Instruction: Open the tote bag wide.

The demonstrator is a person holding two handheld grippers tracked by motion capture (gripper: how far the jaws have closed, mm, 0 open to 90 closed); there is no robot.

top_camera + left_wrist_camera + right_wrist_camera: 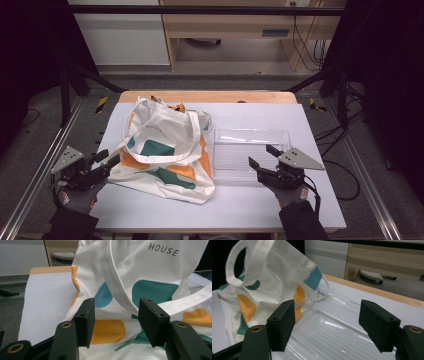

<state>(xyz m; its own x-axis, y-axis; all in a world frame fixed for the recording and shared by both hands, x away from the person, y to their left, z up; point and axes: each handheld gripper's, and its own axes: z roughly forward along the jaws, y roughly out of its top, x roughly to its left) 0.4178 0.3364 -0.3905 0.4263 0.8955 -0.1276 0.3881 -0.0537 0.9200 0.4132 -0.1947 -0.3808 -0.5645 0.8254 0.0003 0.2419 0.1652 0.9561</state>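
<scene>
Tote bag [165, 152], white with teal and orange patches, lies slumped on the table's [240, 205] left half, its far corner hanging over the back edge. "HOUSE" is printed on it. Just beside it on the right sits a clear plastic tray [250, 150]. Left gripper [107, 161] is open, jaws at the bag's near left edge. Right gripper [263, 156] is open over the tray's near rim. Bare tabletop lies along the front.
</scene>
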